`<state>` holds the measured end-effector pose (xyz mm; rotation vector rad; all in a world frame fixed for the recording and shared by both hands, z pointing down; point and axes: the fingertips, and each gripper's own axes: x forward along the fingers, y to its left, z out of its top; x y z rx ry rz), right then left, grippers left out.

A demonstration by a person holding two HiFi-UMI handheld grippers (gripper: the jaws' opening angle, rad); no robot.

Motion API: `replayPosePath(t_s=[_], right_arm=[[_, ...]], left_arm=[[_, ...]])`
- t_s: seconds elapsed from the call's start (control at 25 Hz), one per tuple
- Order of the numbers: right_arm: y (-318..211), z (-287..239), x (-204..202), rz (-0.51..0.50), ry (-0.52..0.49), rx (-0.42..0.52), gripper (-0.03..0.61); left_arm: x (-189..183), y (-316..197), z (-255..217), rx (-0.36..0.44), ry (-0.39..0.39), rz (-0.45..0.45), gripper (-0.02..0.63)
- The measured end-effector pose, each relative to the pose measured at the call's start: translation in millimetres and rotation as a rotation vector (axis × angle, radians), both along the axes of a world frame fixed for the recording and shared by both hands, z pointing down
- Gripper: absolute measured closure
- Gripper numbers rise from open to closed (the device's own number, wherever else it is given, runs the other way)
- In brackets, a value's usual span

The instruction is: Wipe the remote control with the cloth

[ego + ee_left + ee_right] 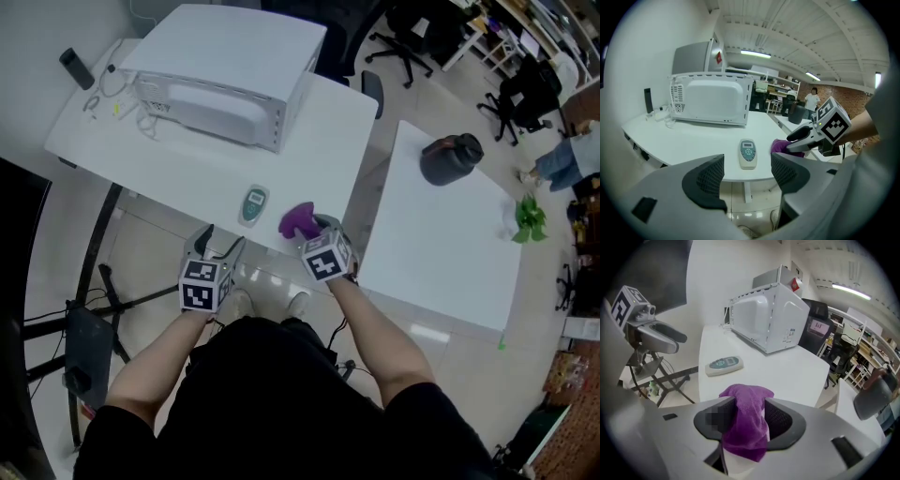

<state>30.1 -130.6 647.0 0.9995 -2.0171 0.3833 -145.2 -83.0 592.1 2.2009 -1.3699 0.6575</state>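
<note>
The grey-green remote control (pixel 254 204) (pixel 747 152) (pixel 723 364) lies flat near the front edge of the white table (pixel 187 159). Just to its right a purple cloth (pixel 300 220) (pixel 780 146) (pixel 745 420) sits bunched at the table edge. My right gripper (pixel 317 228) (pixel 749 408) straddles the cloth. The cloth fills most of the gap, and a sliver of white shows beside the right pad. My left gripper (pixel 223 242) (pixel 745 180) hovers in front of the table edge, open and empty, pointing at the remote.
A white microwave (pixel 225 75) (pixel 710 101) stands at the back of the table, with cables (pixel 112 98) and a small black device (pixel 75 67) to its left. A second white table to the right carries a black jug (pixel 450 157) and a green plant (pixel 530 217).
</note>
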Motion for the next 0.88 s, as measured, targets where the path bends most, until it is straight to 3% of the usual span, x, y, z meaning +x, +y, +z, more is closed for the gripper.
replayPosePath(t_s=[0.24, 0.4, 0.68, 0.88], right_arm=[[29.2, -87.7, -5.8, 0.099, -0.169, 0.140, 0.362], [50.3, -134.9, -13.9, 0.147, -0.254, 0.226, 0.432], [80.5, -189.0, -26.0, 0.097, -0.326, 0.315, 0.533], [100.8, -210.4, -30.9, 0.030, -0.351, 0.353, 0.561]], left_arm=[[0.8, 0.8, -35.1, 0.068, 0.058, 0.084, 0.363], [12.8, 7.4, -68.4, 0.142, 0.063, 0.178, 0.412], [41.2, 32.3, -116.7, 0.263, 0.054, 0.239, 0.565], [61.0, 52.3, -131.1, 0.285, 0.045, 0.232, 0.612]])
